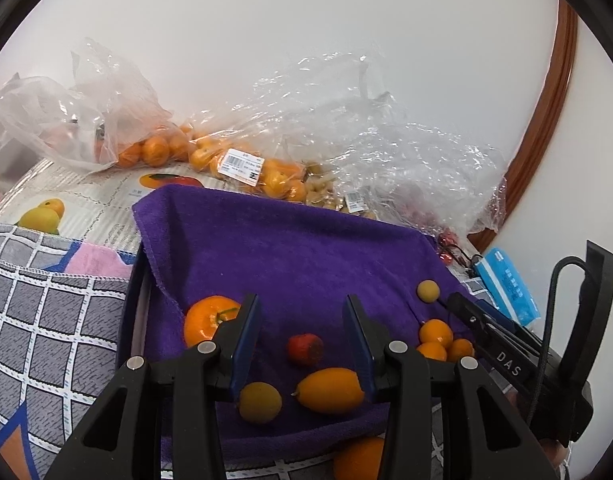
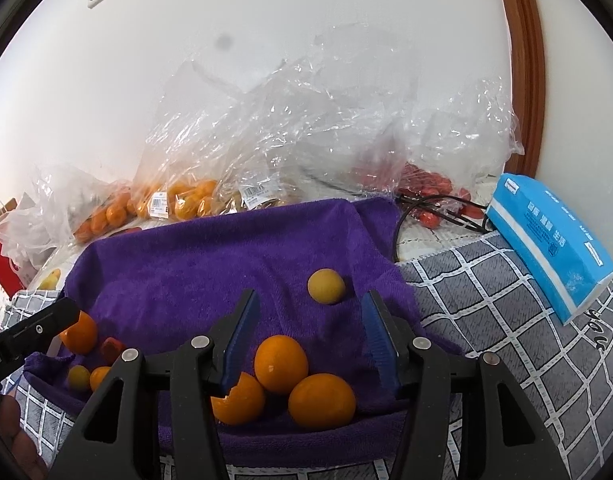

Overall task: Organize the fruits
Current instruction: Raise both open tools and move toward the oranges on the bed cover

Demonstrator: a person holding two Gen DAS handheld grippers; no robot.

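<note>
A purple towel (image 1: pixel 290 248) lines a shallow box holding loose fruit. In the left wrist view my left gripper (image 1: pixel 300 300) stands open above a red fruit (image 1: pixel 305 349), an oval orange fruit (image 1: pixel 330 390) and a yellowish fruit (image 1: pixel 260 402), touching none. A large tangerine (image 1: pixel 208 320) lies just left of its left finger. My right gripper (image 2: pixel 310 296) is open over three small oranges (image 2: pixel 281 364) at the towel's (image 2: pixel 186 264) front right, pads clear of them. A yellow ball-shaped fruit (image 2: pixel 326 286) lies just beyond its fingertips.
Clear plastic bags of oranges (image 1: pixel 234 164) and red fruit (image 2: pixel 426 184) lie along the back wall. A blue tissue pack (image 2: pixel 546 240) lies on the grey checked cloth (image 2: pixel 486 300) at the right. One orange (image 1: pixel 358 460) sits outside the box's front edge. A black cable (image 2: pixel 434 204) trails behind.
</note>
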